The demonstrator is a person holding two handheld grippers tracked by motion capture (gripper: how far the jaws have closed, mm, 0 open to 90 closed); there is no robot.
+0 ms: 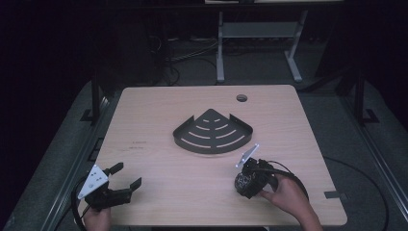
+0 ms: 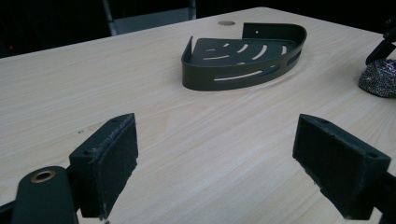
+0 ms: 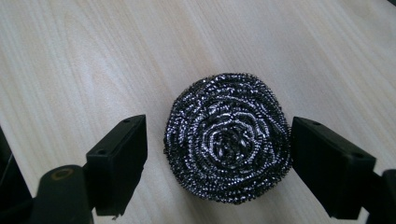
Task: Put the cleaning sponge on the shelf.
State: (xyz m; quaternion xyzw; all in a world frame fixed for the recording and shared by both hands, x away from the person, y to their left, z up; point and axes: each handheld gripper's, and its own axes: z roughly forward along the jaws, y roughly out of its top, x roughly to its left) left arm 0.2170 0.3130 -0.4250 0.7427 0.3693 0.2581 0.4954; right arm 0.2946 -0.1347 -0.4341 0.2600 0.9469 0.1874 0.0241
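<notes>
A: Right gripper view: steel scourer (image 3: pixel 227 144) lies flat on the surface (image 3: pixel 70 60), centred between the right tongs (image 3: pixel 219 170); left pad apart from it, right pad at its edge; released, not yet gripping.

B: Advice?

A: Close evenly across the middle; it will likely compress, so squeeze firmly before lifting.

B: Surroundings?

A: High view: black corner rack (image 1: pixel 213 131) sits just beyond the scourer; path to it unobstructed; left tongs (image 1: pixel 124 175) rest released, holding nothing, well apart at the near edge.
</notes>
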